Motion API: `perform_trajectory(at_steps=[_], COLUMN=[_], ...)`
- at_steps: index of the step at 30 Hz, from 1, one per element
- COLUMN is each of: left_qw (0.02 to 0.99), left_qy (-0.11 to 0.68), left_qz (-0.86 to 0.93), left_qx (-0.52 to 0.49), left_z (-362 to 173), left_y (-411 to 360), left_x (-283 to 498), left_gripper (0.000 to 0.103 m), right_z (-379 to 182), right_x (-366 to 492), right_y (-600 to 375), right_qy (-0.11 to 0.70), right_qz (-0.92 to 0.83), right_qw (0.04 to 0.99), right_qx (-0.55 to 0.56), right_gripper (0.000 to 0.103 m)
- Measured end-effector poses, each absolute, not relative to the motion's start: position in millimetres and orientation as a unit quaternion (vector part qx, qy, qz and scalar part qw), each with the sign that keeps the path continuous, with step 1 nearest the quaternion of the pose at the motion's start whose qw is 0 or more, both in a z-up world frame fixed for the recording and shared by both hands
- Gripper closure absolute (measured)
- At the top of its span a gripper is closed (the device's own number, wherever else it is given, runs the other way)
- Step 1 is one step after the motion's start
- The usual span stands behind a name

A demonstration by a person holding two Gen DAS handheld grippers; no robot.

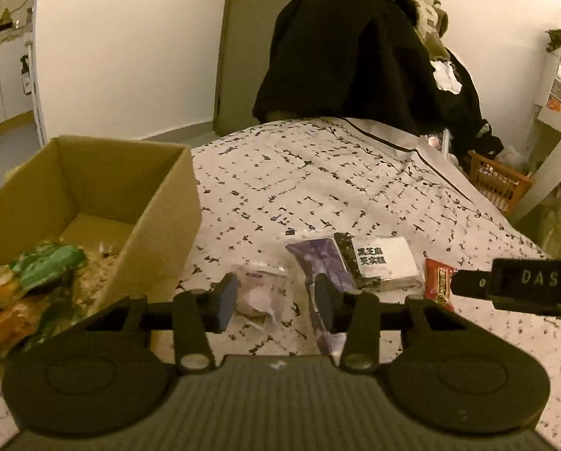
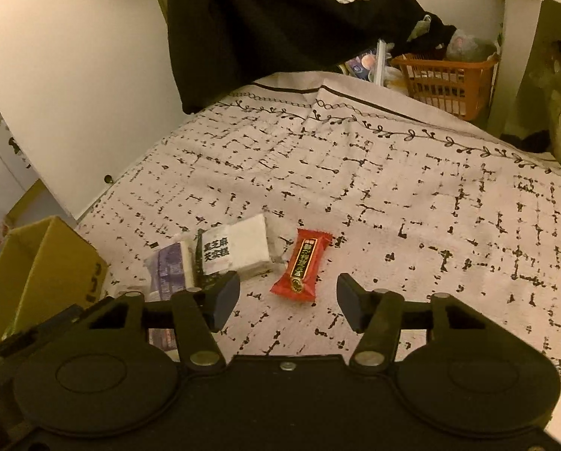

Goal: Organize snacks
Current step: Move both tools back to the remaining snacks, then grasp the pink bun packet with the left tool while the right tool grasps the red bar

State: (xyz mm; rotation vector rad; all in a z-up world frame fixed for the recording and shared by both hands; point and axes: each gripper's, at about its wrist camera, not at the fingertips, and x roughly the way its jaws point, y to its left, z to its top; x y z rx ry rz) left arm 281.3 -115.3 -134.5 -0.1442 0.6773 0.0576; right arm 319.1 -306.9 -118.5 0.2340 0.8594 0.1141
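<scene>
Four wrapped snacks still lay on the patterned tabletop (image 2: 412,195) w/ several already in the open brown cardboard box (image 1: 160,203); left gripper (image 1: 276,298) fingers sat part-open around a small clear-wrapped snack (image 1: 256,293), not yet pinching, right gripper (image 2: 288,302) fingers open over the red foil bar (image 2: 302,265).

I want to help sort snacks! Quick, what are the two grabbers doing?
Left gripper: open, with a small clear packet between its fingers, not squeezed yet.
Right gripper: open and empty, just above the red snack bar.

- Your right side: the tablecloth (image 2: 412,203) lies bare beyond the red bar (image 2: 301,265).
- Your left side: the box (image 1: 160,203) wall blocks passage.
- Far edge: dark clothing (image 1: 348,49) overhangs.
</scene>
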Motion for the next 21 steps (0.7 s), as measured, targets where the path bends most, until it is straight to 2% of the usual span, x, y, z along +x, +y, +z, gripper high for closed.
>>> perform_trajectory(at_steps=[21], left_qw=[0.934], left_qy=[0.353], left_qz=[0.05], left_qx=[-0.025], left_z=[-175], left_y=[-118], left_x=[310], left_gripper=[0.057], right_z=[-145], right_x=[341], right_y=[-284], right_qy=[0.419], right_qz=[0.044], right_qw=[0.899], right_qx=[0.119], right_gripper=[0.046])
